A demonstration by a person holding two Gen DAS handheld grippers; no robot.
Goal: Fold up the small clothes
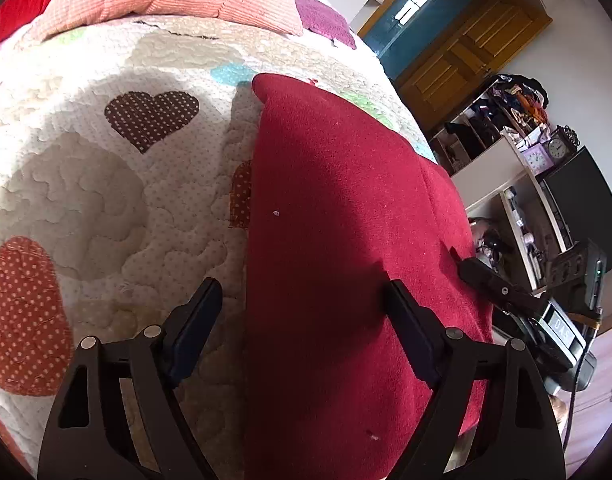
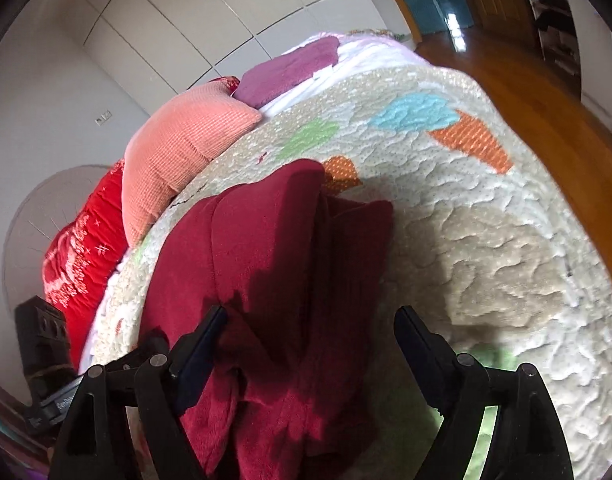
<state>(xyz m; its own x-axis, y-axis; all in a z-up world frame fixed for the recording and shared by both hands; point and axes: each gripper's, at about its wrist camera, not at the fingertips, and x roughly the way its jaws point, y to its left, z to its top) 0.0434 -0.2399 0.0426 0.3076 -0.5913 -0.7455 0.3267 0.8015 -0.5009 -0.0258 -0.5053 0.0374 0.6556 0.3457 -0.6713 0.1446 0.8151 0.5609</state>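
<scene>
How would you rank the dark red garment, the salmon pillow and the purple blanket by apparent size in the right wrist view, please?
1. dark red garment, though it lies nearest the camera
2. salmon pillow
3. purple blanket, farthest away

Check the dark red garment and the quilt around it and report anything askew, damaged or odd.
The dark red garment is not squared up: in the right wrist view its layers bunch unevenly, one fold standing proud beside another. Two pale lint specks sit on it in the left wrist view. The heart-patterned quilt shows nothing torn. Both grippers, left and right, are open.
</scene>
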